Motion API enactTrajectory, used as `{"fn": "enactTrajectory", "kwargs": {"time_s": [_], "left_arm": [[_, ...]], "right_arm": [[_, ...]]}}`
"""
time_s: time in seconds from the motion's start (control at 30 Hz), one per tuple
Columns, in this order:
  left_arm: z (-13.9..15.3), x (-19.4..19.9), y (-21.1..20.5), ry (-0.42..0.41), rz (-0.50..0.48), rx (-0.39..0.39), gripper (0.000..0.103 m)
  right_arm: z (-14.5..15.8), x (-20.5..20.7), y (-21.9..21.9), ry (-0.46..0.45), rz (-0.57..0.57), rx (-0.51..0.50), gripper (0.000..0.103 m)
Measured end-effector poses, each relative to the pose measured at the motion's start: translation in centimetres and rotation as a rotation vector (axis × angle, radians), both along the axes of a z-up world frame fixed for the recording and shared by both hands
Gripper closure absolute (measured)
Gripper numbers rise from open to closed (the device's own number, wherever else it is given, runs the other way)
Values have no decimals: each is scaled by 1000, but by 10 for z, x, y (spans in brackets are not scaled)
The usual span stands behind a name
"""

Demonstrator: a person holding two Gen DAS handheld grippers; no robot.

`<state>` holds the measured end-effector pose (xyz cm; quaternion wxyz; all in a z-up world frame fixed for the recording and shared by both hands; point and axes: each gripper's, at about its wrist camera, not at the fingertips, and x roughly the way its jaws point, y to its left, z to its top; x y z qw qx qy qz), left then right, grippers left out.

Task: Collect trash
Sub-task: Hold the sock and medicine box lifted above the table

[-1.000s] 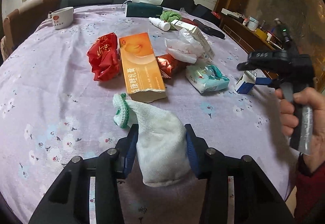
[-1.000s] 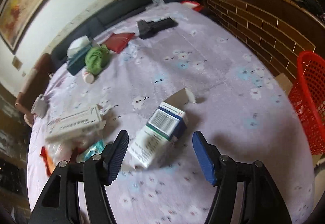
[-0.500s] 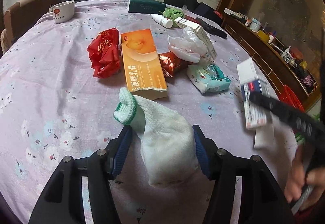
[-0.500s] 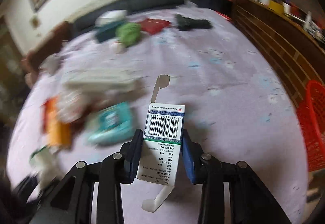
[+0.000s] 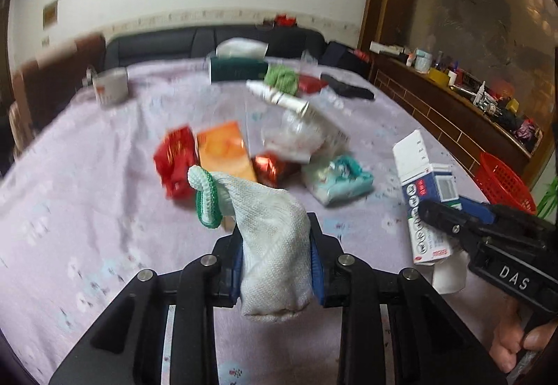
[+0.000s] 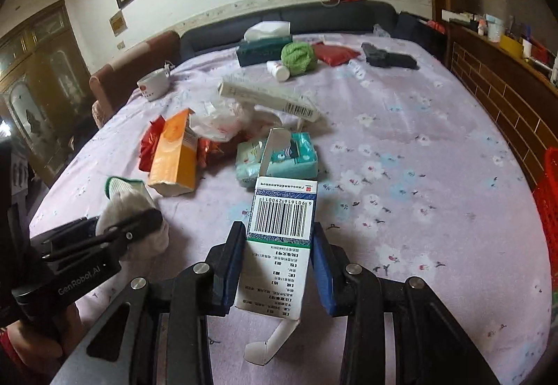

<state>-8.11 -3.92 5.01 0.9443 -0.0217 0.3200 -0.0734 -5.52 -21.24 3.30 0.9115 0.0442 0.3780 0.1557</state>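
Claws both loaded: I'm closing the left claw (image 5: 275, 266) on the white knitted green-cuffed sock (image 5: 268, 231), the right claw (image 6: 277, 266) is pinching the white barcoded cardboard carton (image 6: 279, 235); next, probably, I'm carrying both to the red mesh basket (image 5: 507, 182).

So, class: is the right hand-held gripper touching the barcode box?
Touching. The right wrist view shows the right hand-held gripper with both blue pads pressed against the sides of the barcode box.
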Motion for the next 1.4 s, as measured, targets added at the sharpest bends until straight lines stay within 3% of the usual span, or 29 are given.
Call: {"fn": "enactTrajectory", "kwargs": {"time_s": [0.2, 0.4, 0.67, 1.4], "left_arm": [[3, -5, -11, -56, 4, 49, 74], [3, -13, -20, -83, -4, 80, 74], [-9, -11, -21, -52, -7, 71, 73], [-16, -8, -16, -24, 4, 49, 73]], "right_arm": [[19, -14, -8, -117, -56, -29, 64], [15, -17, -9, -122, -79, -31, 64], [8, -22, -6, -155, -100, -43, 63], [-13, -3, -14, -65, -117, 5, 64]]}}
